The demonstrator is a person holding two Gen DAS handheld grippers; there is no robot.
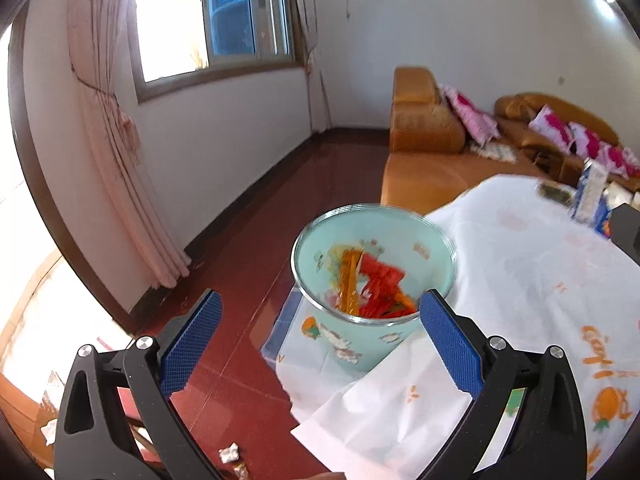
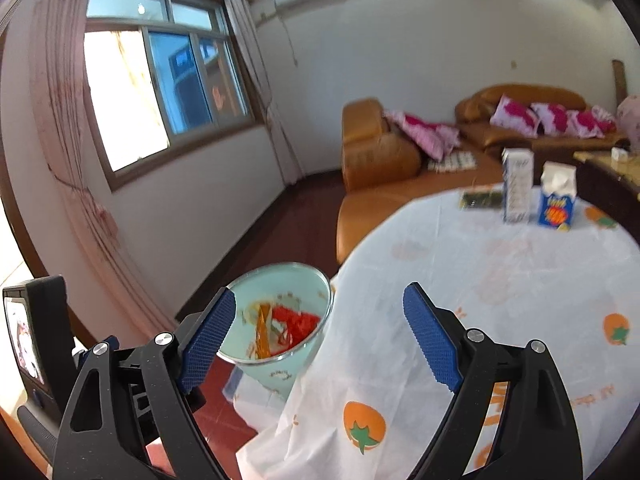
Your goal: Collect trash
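Observation:
A pale green trash bin (image 1: 362, 344) stands on the red floor beside the table, holding red and orange wrappers (image 1: 378, 284). In the right wrist view the bin (image 2: 280, 368) sits low and left of centre. My left gripper (image 1: 318, 312) hangs open above and in front of the bin, nothing between its blue pads. My right gripper (image 2: 320, 312) is also open and empty, over the table's left edge. Two cartons (image 2: 518, 186) (image 2: 558, 200) and a dark flat packet (image 2: 478, 199) rest at the table's far side. Crumpled scraps (image 1: 229, 453) lie on the floor.
A table under a white cloth with orange fruit prints (image 2: 500, 280) fills the right. An orange sofa (image 2: 380, 184) with pink cushions stands behind it. Window and curtain (image 1: 116, 120) are at left. The left hand's gripper body with a screen (image 2: 28, 332) shows at the right view's left edge.

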